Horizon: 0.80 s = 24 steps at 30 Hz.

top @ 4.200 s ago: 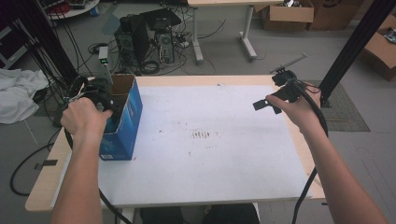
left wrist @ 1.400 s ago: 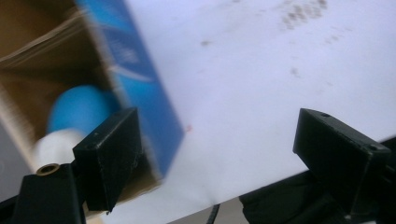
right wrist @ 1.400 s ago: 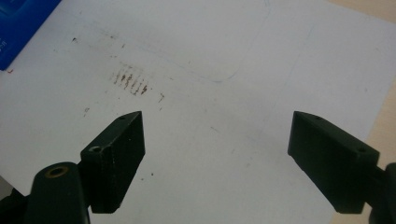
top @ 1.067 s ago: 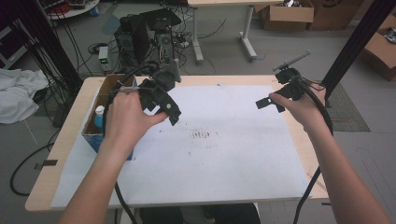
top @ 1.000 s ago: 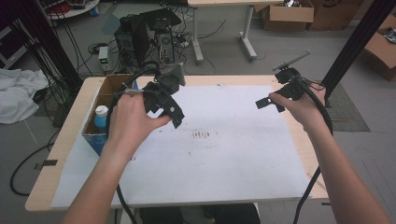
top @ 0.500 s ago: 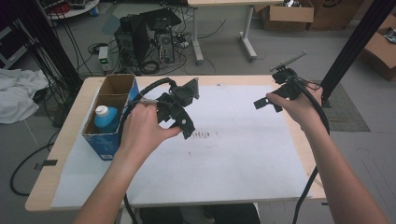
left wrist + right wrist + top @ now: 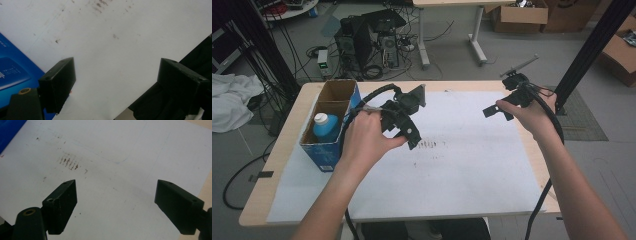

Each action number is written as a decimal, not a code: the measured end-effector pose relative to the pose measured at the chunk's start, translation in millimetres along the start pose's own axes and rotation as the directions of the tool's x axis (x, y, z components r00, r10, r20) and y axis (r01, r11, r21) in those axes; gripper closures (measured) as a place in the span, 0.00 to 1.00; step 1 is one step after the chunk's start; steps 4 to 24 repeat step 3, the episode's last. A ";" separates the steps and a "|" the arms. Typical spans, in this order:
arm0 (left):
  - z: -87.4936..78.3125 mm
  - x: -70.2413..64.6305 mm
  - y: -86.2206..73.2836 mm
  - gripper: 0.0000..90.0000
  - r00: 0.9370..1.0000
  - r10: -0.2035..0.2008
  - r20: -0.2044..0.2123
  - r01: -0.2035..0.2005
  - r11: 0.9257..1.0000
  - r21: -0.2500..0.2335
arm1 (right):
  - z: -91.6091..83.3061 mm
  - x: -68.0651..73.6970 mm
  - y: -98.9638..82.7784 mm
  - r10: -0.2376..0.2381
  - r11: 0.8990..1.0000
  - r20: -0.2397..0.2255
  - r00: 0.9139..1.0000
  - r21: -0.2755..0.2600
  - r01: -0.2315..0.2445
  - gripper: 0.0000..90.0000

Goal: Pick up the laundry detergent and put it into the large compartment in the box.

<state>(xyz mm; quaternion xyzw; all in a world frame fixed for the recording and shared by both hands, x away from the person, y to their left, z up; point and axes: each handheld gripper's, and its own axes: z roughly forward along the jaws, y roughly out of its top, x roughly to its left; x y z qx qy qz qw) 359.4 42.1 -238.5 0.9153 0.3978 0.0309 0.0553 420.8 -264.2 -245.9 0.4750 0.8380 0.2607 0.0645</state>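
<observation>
My left gripper hangs over the left half of the white paper, just right of a blue cardboard box. Its jaws stand apart with nothing between them, as the left gripper view confirms; there the box shows at the left edge. A blue bottle with a white cap stands upright in the box's near compartment. My right gripper is held above the paper's far right part, open and empty.
Brown smudges mark the middle of the paper. The box's far compartment looks empty. The wooden table edge runs left of the box. Computers, cables and cartons lie on the floor beyond the table.
The left hand has left the box and drifted right and nearer, out over the paper, jaws empty. The bottle now shows in the box. The right hand has stayed put.
</observation>
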 end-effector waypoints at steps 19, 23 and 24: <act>-0.5 -1.7 0.2 0.18 1.000 0.003 -0.003 -0.003 1.000 0.001 | -1.1 0.1 -0.3 -0.003 1.000 0.000 1.000 0.003 0.003 0.20; -0.5 -1.7 0.2 0.18 1.000 0.003 -0.003 -0.003 1.000 0.001 | -1.1 0.1 -0.3 -0.003 1.000 0.000 1.000 0.003 0.003 0.20; -0.5 -1.7 0.2 0.18 1.000 0.003 -0.003 -0.003 1.000 0.001 | -1.1 0.1 -0.3 -0.003 1.000 0.000 1.000 0.003 0.003 0.20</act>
